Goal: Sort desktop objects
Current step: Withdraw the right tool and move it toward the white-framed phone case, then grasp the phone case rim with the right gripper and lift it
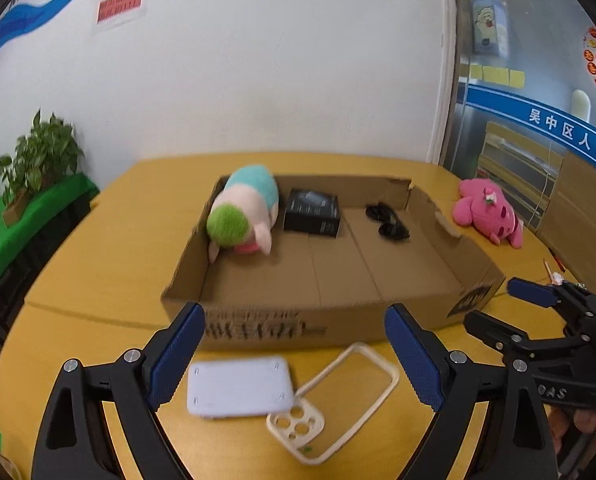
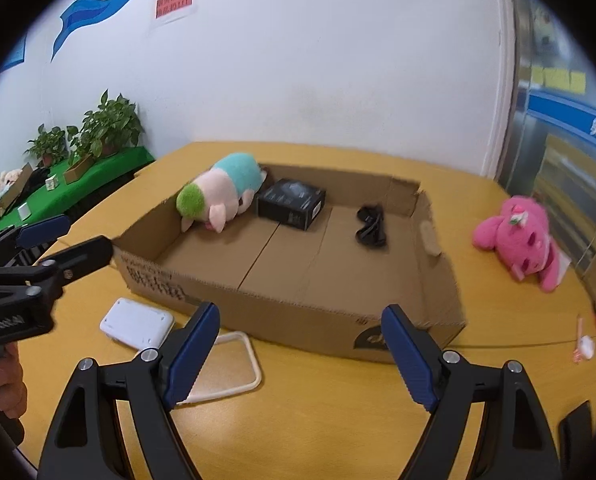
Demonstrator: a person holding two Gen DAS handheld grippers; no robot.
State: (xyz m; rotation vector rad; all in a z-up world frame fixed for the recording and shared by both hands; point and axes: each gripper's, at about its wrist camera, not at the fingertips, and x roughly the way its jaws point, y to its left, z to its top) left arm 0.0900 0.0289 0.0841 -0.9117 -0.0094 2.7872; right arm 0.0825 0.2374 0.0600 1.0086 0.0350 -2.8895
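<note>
**Both grippers wide open above the counter, nothing held**

The left gripper has its blue-padded fingers spread wide apart and holds nothing. Between and below them, on the yellow counter, lie a white flat device and a cream phone case. The case is just beside the device, and the device's right edge overlaps it a little. Both are in front of the near wall of the cardboard box.

The right gripper also has its fingers spread wide, with nothing between them. It points at the near wall of the box, above a bare part of the counter. In the right wrist view the phone case is partly hidden behind the left finger.

Inside the box, a pastel plush toy with a green end leans in the far left corner, over the left wall. A black small box stands just beside it, near the far wall. Black sunglasses lie on the box floor more to the right, apart from the small box.

Outside the box, on the counter to the right, lies a pink plush toy, well apart from both grippers. A few small items lie near the right edge of the counter; they are too small to name.

Potted plants stand on a green-covered shelf by the wall on the left.
</note>
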